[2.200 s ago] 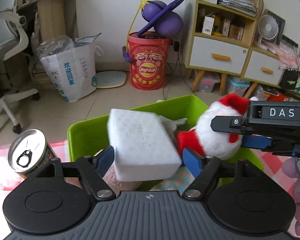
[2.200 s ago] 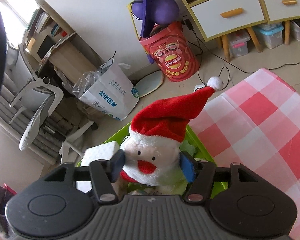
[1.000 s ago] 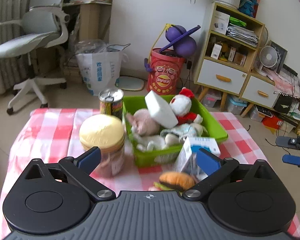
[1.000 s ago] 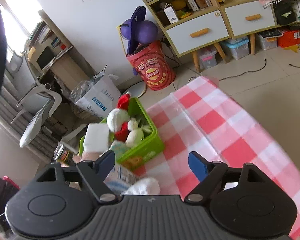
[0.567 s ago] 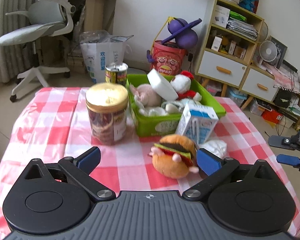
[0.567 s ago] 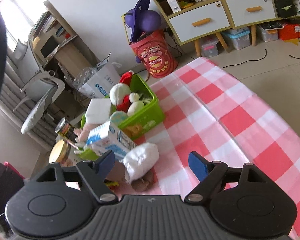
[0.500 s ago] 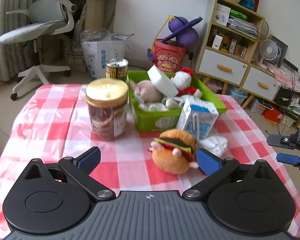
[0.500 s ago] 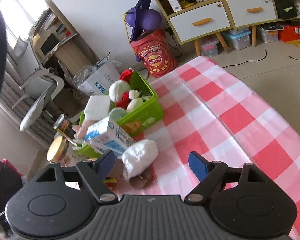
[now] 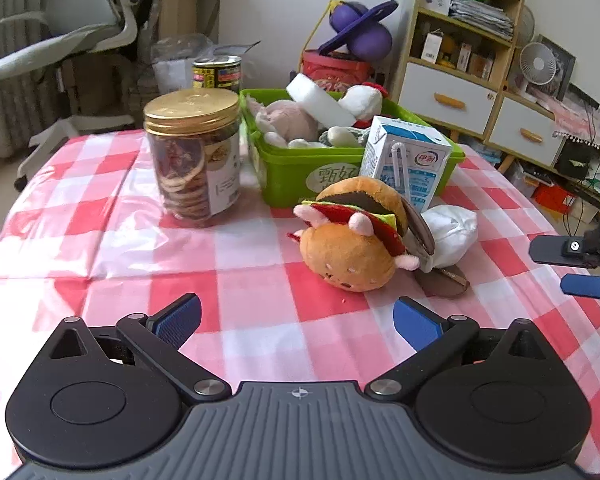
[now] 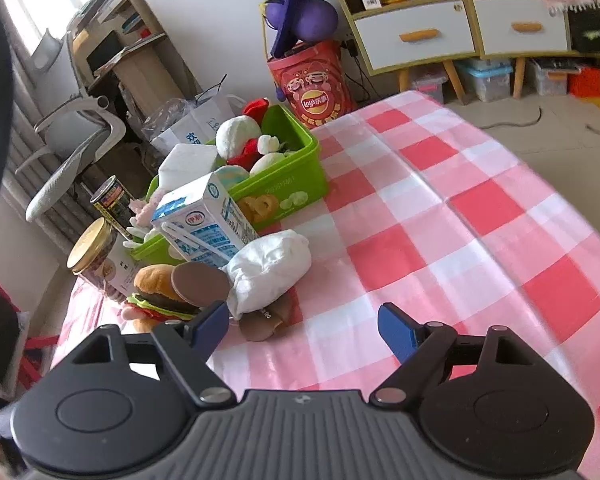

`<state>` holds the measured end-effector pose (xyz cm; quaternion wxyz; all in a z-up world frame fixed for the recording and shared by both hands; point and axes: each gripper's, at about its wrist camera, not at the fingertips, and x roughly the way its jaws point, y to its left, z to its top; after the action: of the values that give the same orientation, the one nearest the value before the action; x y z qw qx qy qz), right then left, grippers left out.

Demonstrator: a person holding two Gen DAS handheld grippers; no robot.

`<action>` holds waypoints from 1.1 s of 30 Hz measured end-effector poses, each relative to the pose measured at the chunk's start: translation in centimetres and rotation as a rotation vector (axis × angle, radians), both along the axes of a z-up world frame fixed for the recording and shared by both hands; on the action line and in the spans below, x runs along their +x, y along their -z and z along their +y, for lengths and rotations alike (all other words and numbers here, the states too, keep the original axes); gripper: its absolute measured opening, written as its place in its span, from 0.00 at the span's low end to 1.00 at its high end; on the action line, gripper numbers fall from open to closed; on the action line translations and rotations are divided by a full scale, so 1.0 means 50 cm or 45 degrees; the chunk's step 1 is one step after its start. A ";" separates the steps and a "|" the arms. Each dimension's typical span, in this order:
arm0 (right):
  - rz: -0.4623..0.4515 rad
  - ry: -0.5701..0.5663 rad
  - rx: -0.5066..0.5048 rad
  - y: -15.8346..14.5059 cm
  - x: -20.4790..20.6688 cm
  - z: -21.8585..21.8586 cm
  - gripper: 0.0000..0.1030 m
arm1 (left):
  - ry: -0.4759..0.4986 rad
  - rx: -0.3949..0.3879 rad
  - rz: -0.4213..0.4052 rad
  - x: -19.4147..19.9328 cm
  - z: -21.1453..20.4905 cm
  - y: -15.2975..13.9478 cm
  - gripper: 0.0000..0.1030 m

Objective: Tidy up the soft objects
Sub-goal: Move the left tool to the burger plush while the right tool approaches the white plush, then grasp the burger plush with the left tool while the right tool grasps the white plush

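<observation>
A green bin [image 9: 288, 172] holds a white sponge block [image 9: 320, 100], a Santa plush [image 9: 360, 102] and a pink plush [image 9: 288, 120]. A burger plush [image 9: 352, 240] and a white soft toy [image 9: 452, 232] with brown feet lie on the checked cloth in front of it. My left gripper [image 9: 296, 324] is open and empty, low above the cloth, short of the burger. My right gripper [image 10: 304, 324] is open and empty near the white toy [image 10: 268, 272]; it shows at the right edge of the left wrist view [image 9: 572, 264]. The bin [image 10: 276, 196] and burger [image 10: 160, 284] show in the right wrist view.
A milk carton [image 9: 408, 164] stands against the bin's front. A gold-lidded jar [image 9: 196, 160] stands left of the bin, a tin can [image 9: 216, 74] behind it. Around the table are an office chair [image 9: 68, 36], a red crisp bucket [image 10: 316, 88] and shelf drawers [image 9: 448, 100].
Both grippers let go of the sponge block and the Santa plush in the bin, opened and drew back. In the last half second they sank lower and closer to the burger and white toy.
</observation>
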<state>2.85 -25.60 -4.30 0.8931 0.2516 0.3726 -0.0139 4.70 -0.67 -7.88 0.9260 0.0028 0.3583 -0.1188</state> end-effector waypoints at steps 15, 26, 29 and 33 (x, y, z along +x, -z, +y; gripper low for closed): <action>-0.028 0.167 0.137 0.042 0.070 0.029 0.57 | -0.037 -0.108 -0.052 0.043 -0.061 0.004 0.89; -0.064 0.220 0.202 0.062 0.096 0.035 0.45 | -0.181 -0.340 -0.004 0.068 -0.031 0.013 0.72; -0.061 0.237 0.209 0.066 0.102 0.033 0.40 | -0.166 -0.377 0.010 0.074 -0.033 0.020 0.68; -0.050 0.256 0.235 0.078 0.112 0.030 0.36 | -0.145 -0.378 0.015 0.079 -0.041 0.021 0.65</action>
<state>8.45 -24.09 -8.22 0.8674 0.3691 0.3276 -0.0641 8.64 -2.72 -8.91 0.9193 -0.1550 0.3420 -0.1176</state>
